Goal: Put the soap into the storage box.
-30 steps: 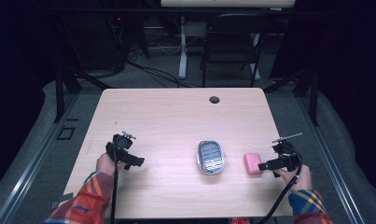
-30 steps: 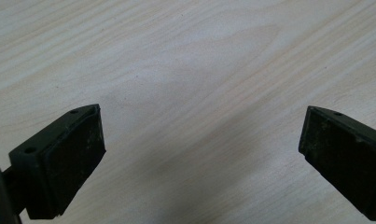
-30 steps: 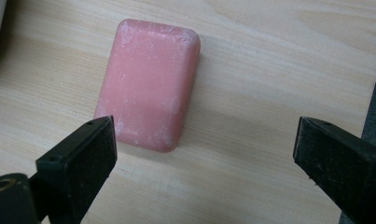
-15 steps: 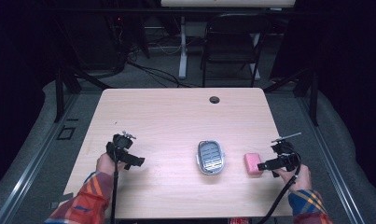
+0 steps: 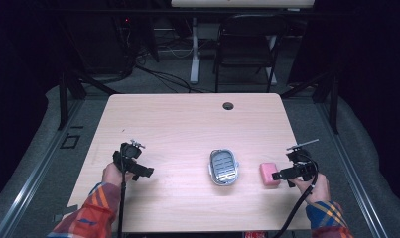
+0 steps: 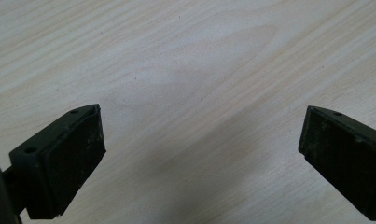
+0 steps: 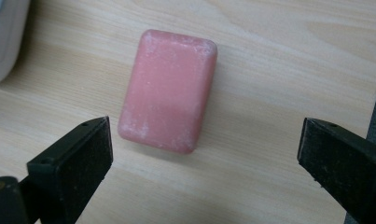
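No text, label or number can be read anywhere

From overhead, one camera looks forward and down across the whole counter [image 5: 187, 124]. Two more ride the tools, staring close at the wood. The pink soap [image 7: 169, 91] just ahead of the right tool [image 7: 202, 154] appears from above too [image 5: 269, 174].

Dim room w/ dark surroundings, table [image 5: 187, 124] evenly lit, soft shadows, close-ups slightly blurry.
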Motion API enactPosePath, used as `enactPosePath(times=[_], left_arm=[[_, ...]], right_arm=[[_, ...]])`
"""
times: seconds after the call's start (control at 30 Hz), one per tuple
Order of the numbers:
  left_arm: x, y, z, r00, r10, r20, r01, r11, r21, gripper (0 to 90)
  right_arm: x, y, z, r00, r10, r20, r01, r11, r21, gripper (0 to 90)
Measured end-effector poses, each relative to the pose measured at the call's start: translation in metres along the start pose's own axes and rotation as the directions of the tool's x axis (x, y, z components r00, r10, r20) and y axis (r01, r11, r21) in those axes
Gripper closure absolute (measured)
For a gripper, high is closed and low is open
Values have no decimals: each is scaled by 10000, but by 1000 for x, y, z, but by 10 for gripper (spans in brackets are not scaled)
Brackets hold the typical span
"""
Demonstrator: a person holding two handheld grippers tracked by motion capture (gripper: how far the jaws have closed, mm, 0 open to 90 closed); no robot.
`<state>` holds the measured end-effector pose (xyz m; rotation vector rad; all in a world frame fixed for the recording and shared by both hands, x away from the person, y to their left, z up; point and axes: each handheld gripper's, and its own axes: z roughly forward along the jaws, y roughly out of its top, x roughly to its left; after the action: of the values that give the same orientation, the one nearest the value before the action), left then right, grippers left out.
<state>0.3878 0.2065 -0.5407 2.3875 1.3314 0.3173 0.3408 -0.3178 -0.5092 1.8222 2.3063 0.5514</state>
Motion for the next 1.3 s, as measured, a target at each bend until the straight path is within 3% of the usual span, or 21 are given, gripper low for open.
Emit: enactPosePath(times=[0.5,0.73,1.0,1.3], left_arm=[[0,0,1,9998,88,157,-88,10000,-47,2],[0,1,1,9997,101,228,-100,9999,-48,2],[0,1,2,9997,116,233,-116,9999,-3,2],[0,1,1,9997,100,239,-99,9999,-46,2]], right_arm=[[24,19,0,9997,-163,-189,160,9997,-159,0],[30,29,14,9999,-67,-134,73,9991,411,4],[23,33,26,9996,273,-90,-263,9948,988,7],[25,38,37,9991,407,155,-424,9904,1314,94]])
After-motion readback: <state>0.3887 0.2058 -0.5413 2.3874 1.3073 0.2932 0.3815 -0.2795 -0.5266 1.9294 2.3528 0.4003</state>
